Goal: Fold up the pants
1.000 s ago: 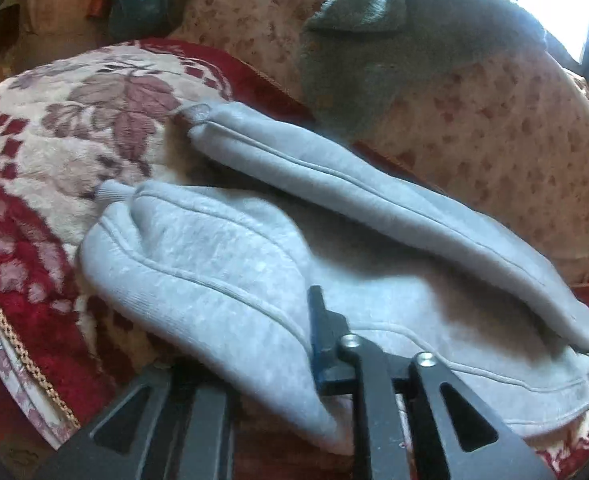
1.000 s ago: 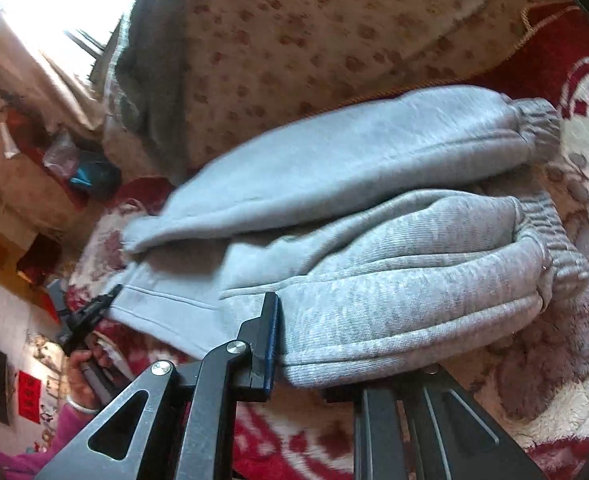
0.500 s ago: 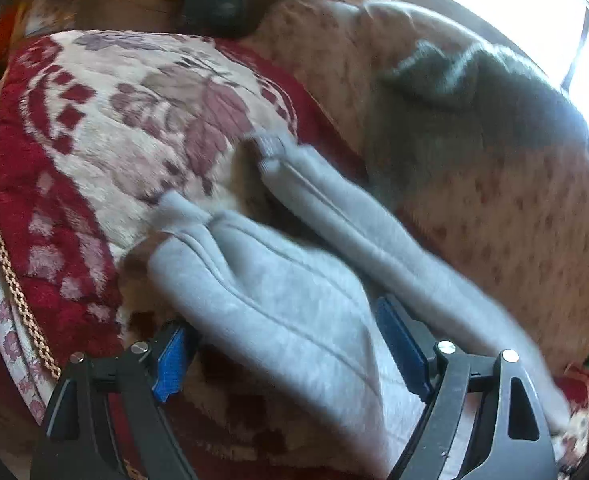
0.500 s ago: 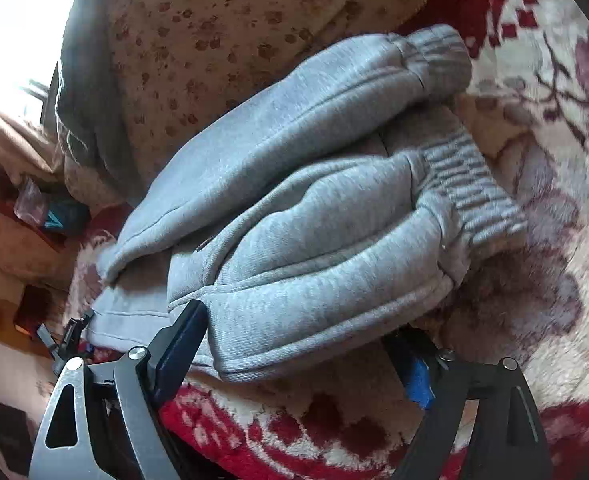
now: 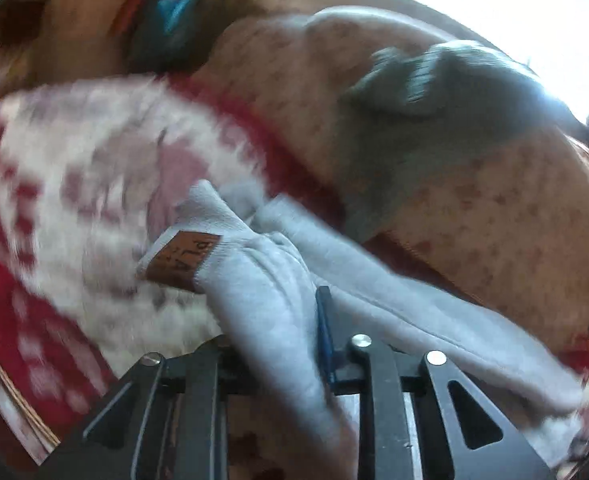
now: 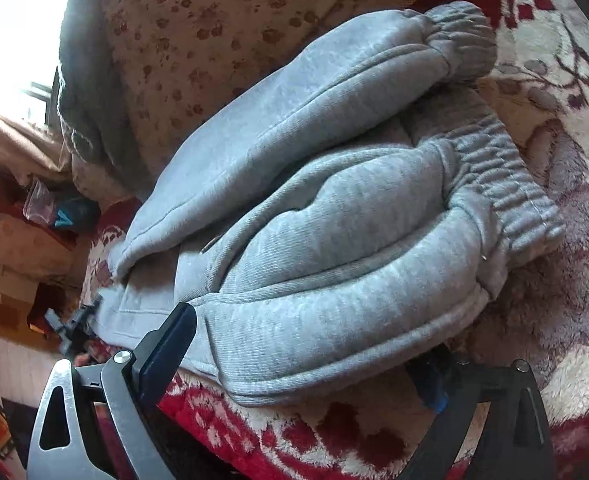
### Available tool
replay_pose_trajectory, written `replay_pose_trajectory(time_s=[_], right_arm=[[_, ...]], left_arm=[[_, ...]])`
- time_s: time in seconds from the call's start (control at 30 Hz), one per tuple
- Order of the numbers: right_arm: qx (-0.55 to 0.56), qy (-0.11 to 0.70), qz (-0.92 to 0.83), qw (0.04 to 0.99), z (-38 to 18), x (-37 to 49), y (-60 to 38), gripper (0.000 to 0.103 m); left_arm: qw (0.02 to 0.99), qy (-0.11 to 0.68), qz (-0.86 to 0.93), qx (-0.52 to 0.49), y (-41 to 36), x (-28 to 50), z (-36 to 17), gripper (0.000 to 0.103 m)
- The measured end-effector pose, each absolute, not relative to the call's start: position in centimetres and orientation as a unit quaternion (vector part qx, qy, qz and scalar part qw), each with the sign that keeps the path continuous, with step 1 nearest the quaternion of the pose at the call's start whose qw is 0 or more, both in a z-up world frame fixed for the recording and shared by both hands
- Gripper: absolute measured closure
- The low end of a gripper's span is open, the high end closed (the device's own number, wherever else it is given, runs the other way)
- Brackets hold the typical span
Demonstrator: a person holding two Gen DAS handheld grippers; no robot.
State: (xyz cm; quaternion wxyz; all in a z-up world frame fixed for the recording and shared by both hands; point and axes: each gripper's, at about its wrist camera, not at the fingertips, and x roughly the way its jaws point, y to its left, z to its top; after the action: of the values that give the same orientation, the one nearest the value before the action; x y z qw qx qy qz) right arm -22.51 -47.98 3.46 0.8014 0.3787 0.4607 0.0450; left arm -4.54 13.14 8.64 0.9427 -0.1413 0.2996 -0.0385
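Note:
The grey sweatpants [image 6: 334, 240] lie folded over on a red and cream floral blanket [image 6: 554, 100], elastic cuffs at the right. My right gripper [image 6: 300, 364] straddles the near folded edge; its jaws are opening wide and the pads do not press the cloth. In the left wrist view my left gripper [image 5: 278, 332] is closing on a bunched end of the pants [image 5: 262, 304], which rises between the fingers with a brown label [image 5: 182, 260] showing. This view is blurred by motion. The left gripper [image 6: 74, 324] also shows small at the pants' far end.
A beige spotted sofa back [image 5: 494, 200] runs behind the pants, with a dark grey-green cloth [image 5: 454, 92] draped over it. A bright window glares at the top. Clutter, including a teal item [image 5: 174, 12], sits beyond the blanket's far end.
The left gripper opened, then closed on the labelled end of the pants and lifted it. The right gripper let go of the folded edge and spread wide.

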Motion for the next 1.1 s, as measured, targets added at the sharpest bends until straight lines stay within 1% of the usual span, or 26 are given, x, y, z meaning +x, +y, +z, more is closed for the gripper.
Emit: replay_pose_trajectory(time_s=[0.03,0.1,0.17,0.2,0.23,0.27,0.33,0.47,0.5,0.57,0.73,0.83,0.93,1.0,1.1], right_arm=[[0.375,0.463,0.043,0.802,3.4,-22.4,-47.9,0.005],[0.371,0.466,0.041,0.802,3.4,-22.2,-47.7,0.004],[0.363,0.47,0.04,0.803,3.5,-22.1,-47.6,0.003],[0.359,0.473,0.039,0.804,3.5,-22.0,-47.5,0.003],[0.356,0.476,0.038,0.803,3.5,-21.9,-47.4,0.003],[0.355,0.478,0.037,0.803,3.6,-21.8,-47.5,0.003],[0.349,0.483,0.033,0.802,3.7,-21.9,-47.6,0.004],[0.329,0.487,0.011,0.809,4.0,-22.4,-48.2,0.003],[0.321,0.495,-0.001,0.807,3.9,-22.5,-48.4,0.002],[0.317,0.5,-0.006,0.806,3.8,-22.7,-48.6,0.002],[0.287,0.501,-0.025,0.816,4.9,-23.8,-48.9,0.002],[0.279,0.49,-0.042,0.825,6.4,-24.9,-49.4,0.002],[0.258,0.467,-0.064,0.843,8.5,-26.0,-50.2,0.002],[0.283,0.445,-0.052,0.848,9.6,-26.3,-50.8,0.002],[0.365,0.403,0.004,0.839,10.1,-25.9,-52.0,0.002]], left_arm=[[0.943,0.304,-0.03,-0.128,13.2,-4.7,8.6,0.082],[0.928,0.356,0.007,-0.107,14.0,-3.9,6.6,0.082],[0.903,0.416,0.047,-0.1,15.1,-3.1,3.4,0.076],[0.895,0.429,0.054,-0.107,15.5,-3.2,2.4,0.073],[0.893,0.432,0.06,-0.113,15.9,-3.6,1.8,0.065],[0.895,0.426,0.069,-0.116,16.2,-4.1,1.7,0.05],[0.9,0.41,0.103,-0.111,16.7,-5.1,2.2,0.035],[0.903,0.399,0.11,-0.117,16.9,-6.5,4.0,0.035],[0.908,0.389,0.109,-0.114,16.8,-6.9,4.8,0.035],[0.916,0.374,0.103,-0.107,16.1,-7.8,6.1,0.027],[0.927,0.357,0.064,-0.099,13.1,-8.8,8.5,0.025],[0.926,0.363,0.025,-0.1,10.3,-9.0,9.0,0.017],[0.92,0.376,-0.017,-0.113,7.9,-8.2,9.0,0.016],[0.917,0.381,-0.031,-0.117,6.6,-7.9,8.8,0.016],[0.908,0.393,-0.045,-0.135,5.1,-7.0,8.1,0.016]])
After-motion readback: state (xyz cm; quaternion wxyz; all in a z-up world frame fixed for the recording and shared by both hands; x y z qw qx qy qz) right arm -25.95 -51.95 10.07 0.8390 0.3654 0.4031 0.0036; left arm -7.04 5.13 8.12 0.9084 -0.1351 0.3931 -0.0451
